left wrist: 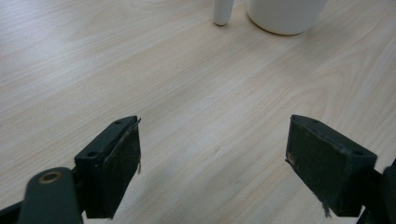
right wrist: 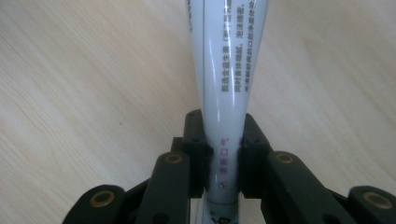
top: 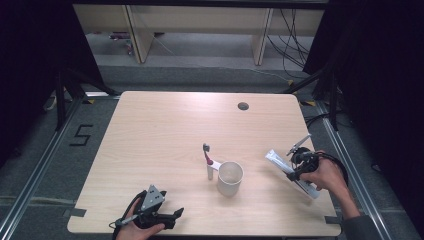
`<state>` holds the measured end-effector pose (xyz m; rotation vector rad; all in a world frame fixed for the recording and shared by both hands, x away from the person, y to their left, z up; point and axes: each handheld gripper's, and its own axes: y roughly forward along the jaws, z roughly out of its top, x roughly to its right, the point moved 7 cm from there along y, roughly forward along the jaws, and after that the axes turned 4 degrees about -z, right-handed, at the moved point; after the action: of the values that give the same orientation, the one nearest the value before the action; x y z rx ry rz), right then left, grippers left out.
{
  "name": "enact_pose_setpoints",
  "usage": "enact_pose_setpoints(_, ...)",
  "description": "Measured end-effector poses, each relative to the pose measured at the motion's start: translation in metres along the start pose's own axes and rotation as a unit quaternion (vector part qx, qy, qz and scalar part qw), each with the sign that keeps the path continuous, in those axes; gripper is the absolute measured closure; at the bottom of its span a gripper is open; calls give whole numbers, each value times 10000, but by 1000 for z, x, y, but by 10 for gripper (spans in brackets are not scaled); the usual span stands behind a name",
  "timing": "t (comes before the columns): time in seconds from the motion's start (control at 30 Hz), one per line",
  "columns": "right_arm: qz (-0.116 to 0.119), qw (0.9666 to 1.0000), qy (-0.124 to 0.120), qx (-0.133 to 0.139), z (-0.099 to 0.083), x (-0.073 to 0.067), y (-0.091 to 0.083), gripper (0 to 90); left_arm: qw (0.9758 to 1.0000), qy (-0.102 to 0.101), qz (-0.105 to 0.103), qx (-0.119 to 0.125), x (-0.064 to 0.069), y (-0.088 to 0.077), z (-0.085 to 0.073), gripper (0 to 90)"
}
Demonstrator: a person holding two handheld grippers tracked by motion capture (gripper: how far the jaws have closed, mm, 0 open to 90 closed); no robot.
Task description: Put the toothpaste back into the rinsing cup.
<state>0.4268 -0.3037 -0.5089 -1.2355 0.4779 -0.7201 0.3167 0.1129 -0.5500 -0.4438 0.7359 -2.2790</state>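
While the pale wooden desk [top: 165,130] takes up most of the high view, the work sits toward its near right quarter. A white cup [top: 230,177] stands upright just right of centre, and a toothbrush [top: 207,160] lies touching it at about ten o'clock from its rim, bristle head pointing to twelve o'clock. At about three o'clock from the cup, near the desk's right edge, the right tool [right wrist: 223,158] has its jaws closed most of the way onto a white toothpaste tube [right wrist: 227,74], pinching it near the cap end so the flat printed body runs away from the jaws; in the high view the tube [top: 290,172] slants from ten to four o'clock, and whether it is clear of the wood I cannot tell. The left tool [left wrist: 212,163] rests at about seven o'clock from the cup near the front edge, its jaws spread wide over bare wood with nothing between them. The step in hand looks like picking up the tube. The next move probably calls for carrying it toward nine o'clock, to the cup, keeping the pinch firm so the slick tube does not slide or swing.
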Motion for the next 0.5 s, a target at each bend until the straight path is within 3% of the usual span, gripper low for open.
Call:
enact_pose_setpoints(0.07,-3,9997,51,257,2,1,-5,770,9998,-152,-15,159,2,2,2,173)
enact_pose_setpoints(0.1,-10,9990,106,434,4,2,-6,771,9998,-146,-58,133,2,2,2,173)
enact_pose_setpoints(0.17,47,9974,456,552,4,-3,-10,771,9999,-76,-31,75,1,1,1,173)
enact_pose_setpoints(0.27,-86,9952,577,792,6,-5,-12,772,9999,-70,-33,77,1,1,2,173)
enact_pose_setpoints(0.4,47,9905,550,1263,11,-7,-16,772,10000,-50,-35,63,1,1,1,173)
enact_pose_setpoints(0.43,75,9889,480,1401,13,-7,-18,772,9998,-94,-38,151,1,2,2,173)
enact_pose_setpoints(0.47,131,9853,620,1588,16,-11,-18,772,9998,-116,-20,167,1,2,3,173)
enact_pose_setpoints(0.5,57,9855,381,1652,16,-7,-21,772,9998,-101,-34,151,1,2,2,173)
